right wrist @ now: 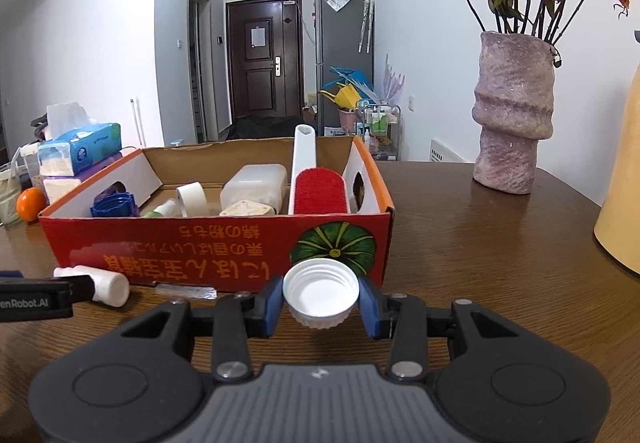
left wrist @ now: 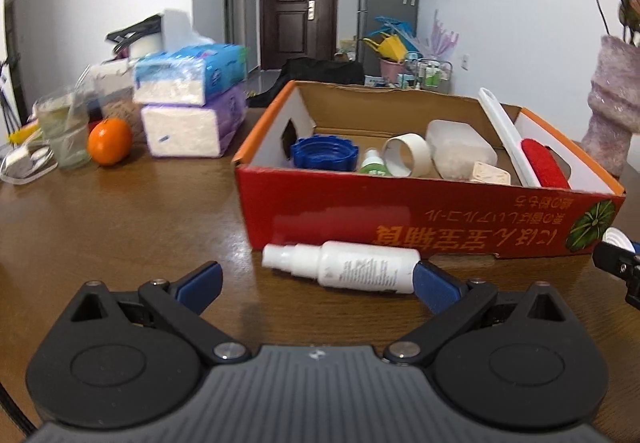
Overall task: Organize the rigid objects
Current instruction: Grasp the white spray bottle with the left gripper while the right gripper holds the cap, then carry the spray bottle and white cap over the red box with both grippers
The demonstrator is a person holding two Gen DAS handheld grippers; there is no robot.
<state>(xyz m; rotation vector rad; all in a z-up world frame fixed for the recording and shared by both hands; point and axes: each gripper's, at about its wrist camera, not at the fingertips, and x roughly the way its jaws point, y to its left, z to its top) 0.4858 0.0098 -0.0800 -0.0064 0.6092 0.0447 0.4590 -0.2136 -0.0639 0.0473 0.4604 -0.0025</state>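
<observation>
My right tool (right wrist: 321,299) pinches a white cap (right wrist: 321,292) by its rim before the red box (right wrist: 224,243), which could slip out, while my spread left tool (left wrist: 318,279) may roll the spray bottle (left wrist: 344,267) lying on the desk (left wrist: 120,211).

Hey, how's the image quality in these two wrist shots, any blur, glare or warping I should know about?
Left wrist view: tissue packs and orange look motion-smeared, soft glare on the table, dark fisheye corners. Right wrist view: sharper; white cap crisp, vase bowed by distortion.
</observation>
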